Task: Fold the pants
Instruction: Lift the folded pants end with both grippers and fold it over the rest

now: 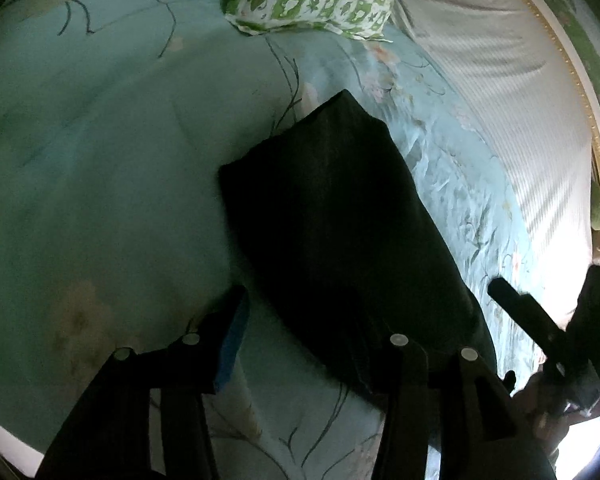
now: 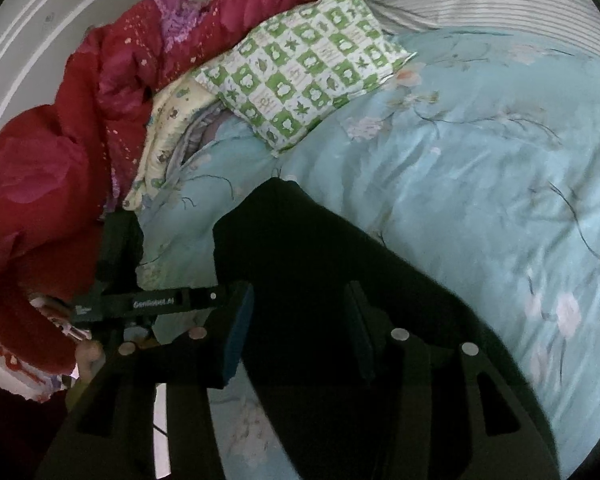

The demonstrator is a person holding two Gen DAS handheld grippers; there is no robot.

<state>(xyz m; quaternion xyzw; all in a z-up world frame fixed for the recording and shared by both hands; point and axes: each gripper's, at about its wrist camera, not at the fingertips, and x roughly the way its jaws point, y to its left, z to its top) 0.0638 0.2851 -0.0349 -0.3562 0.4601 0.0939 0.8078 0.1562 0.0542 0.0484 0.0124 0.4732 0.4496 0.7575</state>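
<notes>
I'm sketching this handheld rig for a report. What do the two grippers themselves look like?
Both are matte black. The right gripper has two flat fingers with blue pads and round silver fasteners on its linkage bars. The left gripper is built alike; seen from the right wrist, its black bar carries white lettering, seemingly GenRobot.AI. No cables show.

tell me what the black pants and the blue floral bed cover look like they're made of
Black pants: apparently a matte woven or knit cloth; they show no sheen and lie limp and flat. Blue floral bed cover: probably a smooth satin-like padded quilt, given its soft shine and puffy wrinkles.
</notes>
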